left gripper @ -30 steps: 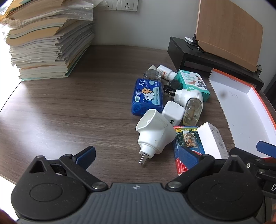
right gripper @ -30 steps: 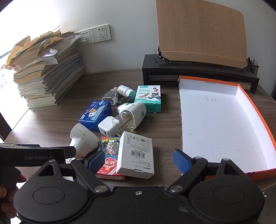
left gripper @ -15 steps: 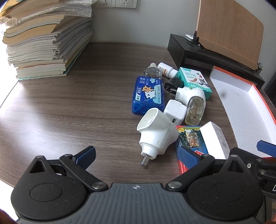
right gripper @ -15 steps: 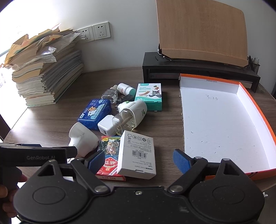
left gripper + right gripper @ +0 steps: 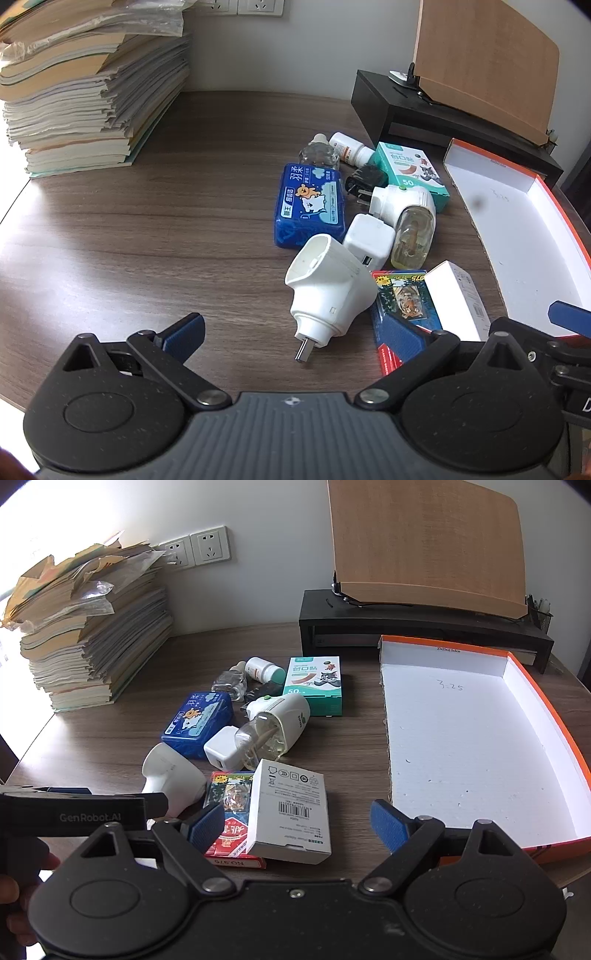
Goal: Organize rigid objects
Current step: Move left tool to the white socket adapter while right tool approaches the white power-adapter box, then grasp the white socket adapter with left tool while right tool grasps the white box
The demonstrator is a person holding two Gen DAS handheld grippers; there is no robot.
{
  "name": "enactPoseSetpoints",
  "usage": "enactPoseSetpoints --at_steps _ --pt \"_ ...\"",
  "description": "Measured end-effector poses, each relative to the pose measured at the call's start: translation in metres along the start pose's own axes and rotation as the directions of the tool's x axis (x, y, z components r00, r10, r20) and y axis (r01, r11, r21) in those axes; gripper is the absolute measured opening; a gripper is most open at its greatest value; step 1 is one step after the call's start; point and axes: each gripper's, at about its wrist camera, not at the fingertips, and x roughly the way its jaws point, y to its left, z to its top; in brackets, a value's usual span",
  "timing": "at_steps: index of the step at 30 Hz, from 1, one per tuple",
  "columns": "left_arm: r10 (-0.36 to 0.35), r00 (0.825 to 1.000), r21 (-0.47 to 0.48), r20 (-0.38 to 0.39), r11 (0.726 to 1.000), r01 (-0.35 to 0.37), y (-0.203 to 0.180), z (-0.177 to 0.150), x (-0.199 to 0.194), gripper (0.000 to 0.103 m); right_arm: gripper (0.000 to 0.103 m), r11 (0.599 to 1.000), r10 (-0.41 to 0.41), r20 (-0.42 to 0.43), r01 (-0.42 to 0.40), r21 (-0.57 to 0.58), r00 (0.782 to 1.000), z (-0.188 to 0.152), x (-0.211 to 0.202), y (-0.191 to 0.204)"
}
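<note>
A cluster of small items lies mid-table: a white plug adapter, a white charger cube, a mosquito-liquid heater, a blue tissue pack, a white barcode box on a playing-card pack, a green plaster box, and small bottles. My left gripper is open, just short of the adapter. My right gripper is open, its fingers either side of the barcode box. An empty orange-rimmed white tray lies to the right.
A tall stack of books and papers stands at the back left. A black monitor riser with a wooden board sits at the back right. Wall sockets are behind. The table edge is close in front.
Both grippers have moved slightly forward and lower toward the item cluster. Nothing on the table has moved, and both stay open.
</note>
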Motion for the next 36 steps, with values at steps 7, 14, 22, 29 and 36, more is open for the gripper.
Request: enactPoseSetpoints --at_steps 7,14,22,29,36 --pt "-0.006 1.0 0.004 -0.003 1.0 0.006 0.001 0.001 0.003 0.103 0.101 1.0 -0.006 -0.014 0.006 -0.002 1.0 0.0 0.001 0.001" --pt "-0.016 1.0 0.01 -0.009 1.0 0.016 0.001 0.003 0.008 0.103 0.101 1.0 -0.016 -0.006 0.016 0.005 1.0 -0.001 0.004 0.0" --pt "-0.023 1.0 0.013 -0.019 1.0 0.024 0.001 0.004 0.017 0.103 0.101 1.0 -0.009 0.004 0.009 0.027 1.0 -0.002 0.007 -0.001" --pt "-0.022 1.0 0.041 -0.017 0.999 0.022 -0.002 0.007 0.03 0.103 0.101 0.999 -0.004 -0.008 0.004 0.036 1.0 -0.004 0.01 -0.002" --pt "-0.012 1.0 0.069 -0.002 0.998 0.012 0.001 0.009 0.047 0.103 0.101 0.999 -0.01 -0.021 0.011 0.035 1.0 -0.005 0.013 -0.001"
